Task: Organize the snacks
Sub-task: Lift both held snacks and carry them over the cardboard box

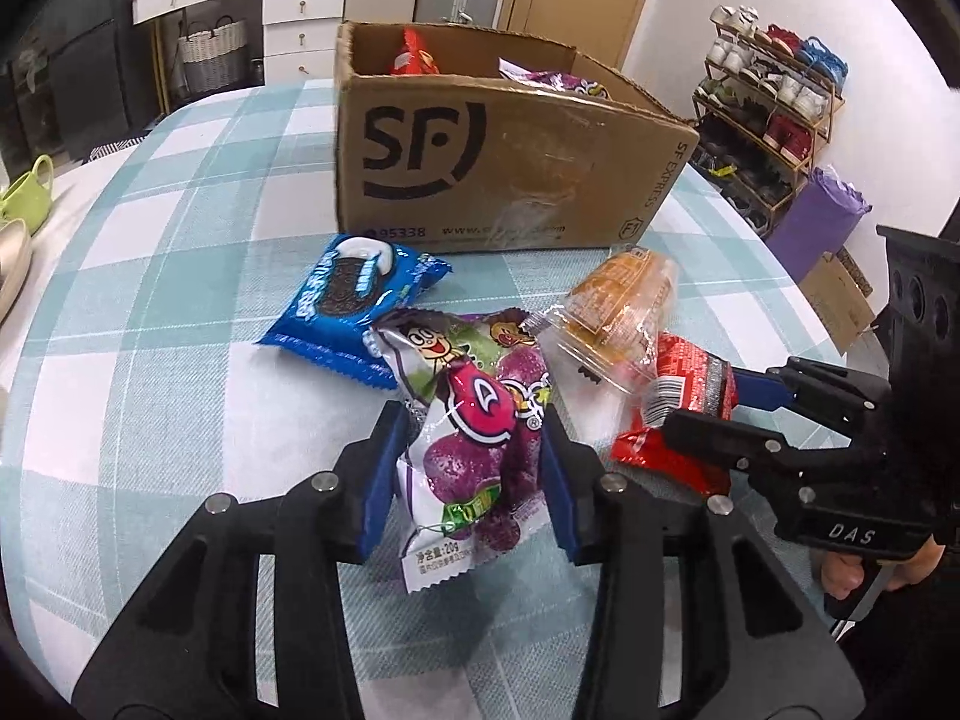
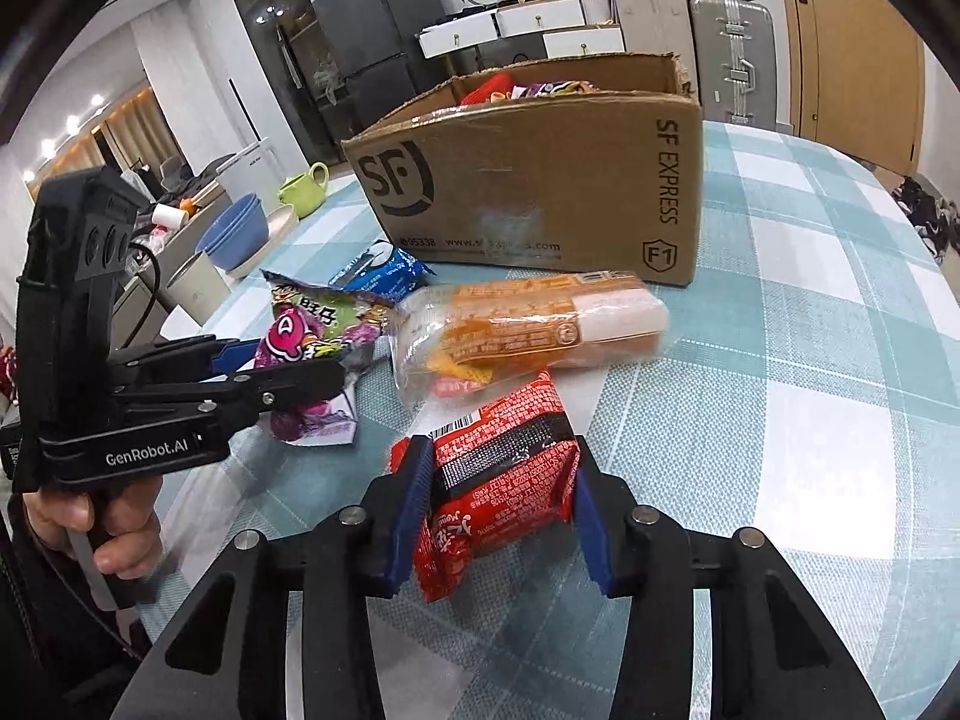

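My left gripper (image 1: 474,456) clamps the purple gummy packet (image 1: 474,450); my right gripper (image 2: 501,501) clamps the red snack packet (image 2: 498,480). Both packets sit mid-table (image 2: 810,420), before the cardboard box (image 2: 540,180).

Both grippers: black plastic frames, blue pads (image 1: 378,480) on the fingers, silver round screws (image 2: 645,514). White lettering "GenRobot.AI" on left gripper (image 2: 288,372), "DAS" on right gripper (image 1: 708,414).

Ahead: I face the cardboard box (image 1: 498,162), its near wall blocking the level path.
Between: orange packet (image 1: 624,306) and blue cookie packet (image 1: 348,306) lie before it.
Right: bare checked tablecloth (image 2: 810,360).
Box top: open.
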`<state>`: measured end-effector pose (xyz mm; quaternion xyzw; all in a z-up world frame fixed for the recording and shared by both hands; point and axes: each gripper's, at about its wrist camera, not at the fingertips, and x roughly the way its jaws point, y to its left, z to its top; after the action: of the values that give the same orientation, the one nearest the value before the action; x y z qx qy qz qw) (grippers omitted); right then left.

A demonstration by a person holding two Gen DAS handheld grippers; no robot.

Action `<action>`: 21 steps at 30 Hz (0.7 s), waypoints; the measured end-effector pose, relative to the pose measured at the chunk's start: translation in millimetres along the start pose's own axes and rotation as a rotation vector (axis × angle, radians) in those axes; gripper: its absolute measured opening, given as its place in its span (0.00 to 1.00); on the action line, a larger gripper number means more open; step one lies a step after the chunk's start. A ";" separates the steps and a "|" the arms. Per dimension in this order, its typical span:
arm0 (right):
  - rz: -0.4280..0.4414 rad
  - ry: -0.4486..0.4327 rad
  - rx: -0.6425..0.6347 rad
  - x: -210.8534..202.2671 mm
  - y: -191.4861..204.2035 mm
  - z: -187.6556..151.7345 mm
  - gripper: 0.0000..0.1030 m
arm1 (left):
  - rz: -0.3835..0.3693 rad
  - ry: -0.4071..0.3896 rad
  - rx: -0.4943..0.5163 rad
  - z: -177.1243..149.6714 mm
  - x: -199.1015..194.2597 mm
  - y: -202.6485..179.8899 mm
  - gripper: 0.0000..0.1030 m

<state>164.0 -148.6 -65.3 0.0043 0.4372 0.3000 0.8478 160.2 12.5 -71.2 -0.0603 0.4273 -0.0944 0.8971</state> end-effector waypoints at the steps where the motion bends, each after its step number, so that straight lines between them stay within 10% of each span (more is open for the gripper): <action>1: -0.004 -0.002 -0.001 -1.6 0.2 -0.9 0.43 | 0.002 -0.003 -0.008 -1.3 -2.4 2.0 0.38; 21: -0.004 -0.166 0.016 -63.2 8.7 -3.1 0.43 | 0.003 -0.120 -0.005 -11.6 -66.5 -4.1 0.38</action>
<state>129.6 -174.6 -18.2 0.0349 0.3680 0.2935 0.8816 109.6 22.8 -27.4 -0.0676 0.3729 -0.0883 0.9212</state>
